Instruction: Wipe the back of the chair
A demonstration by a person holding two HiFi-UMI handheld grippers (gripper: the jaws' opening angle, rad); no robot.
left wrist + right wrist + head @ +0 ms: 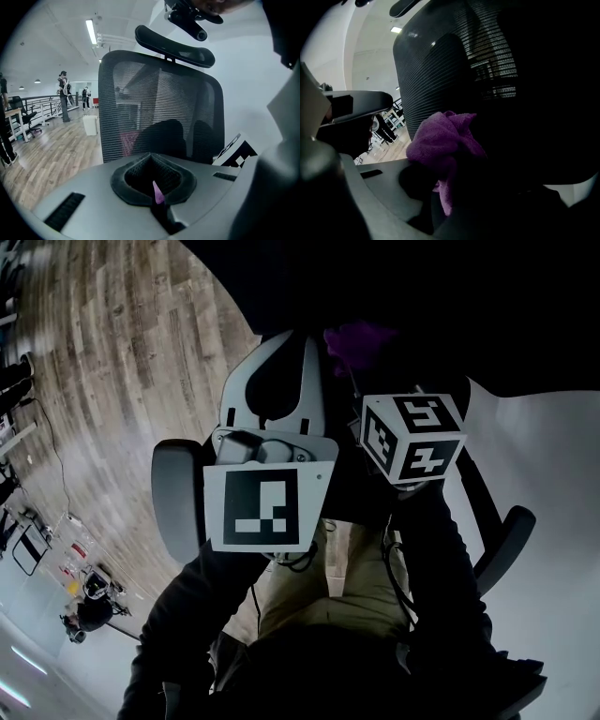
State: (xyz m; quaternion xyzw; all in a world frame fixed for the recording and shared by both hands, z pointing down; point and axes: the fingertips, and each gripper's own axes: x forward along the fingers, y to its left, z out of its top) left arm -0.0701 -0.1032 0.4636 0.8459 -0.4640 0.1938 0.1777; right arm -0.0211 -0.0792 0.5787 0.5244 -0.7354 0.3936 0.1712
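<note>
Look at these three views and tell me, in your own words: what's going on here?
A person works at an office chair with a tool in each hand. The right tool is shut on a purple cloth, held right up by the chair's mesh back; actual contact is unclear. The left tool, jaws together, points at that mesh back from a short way off.

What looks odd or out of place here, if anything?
Only one small thing: a thin purple sliver sticks up from the shut jaws of the left gripper, matching the purple cloth gripped by the right gripper near the chair's mesh back. It looks like a stray scrap. Nothing appears spilled, askew or damaged.
</note>
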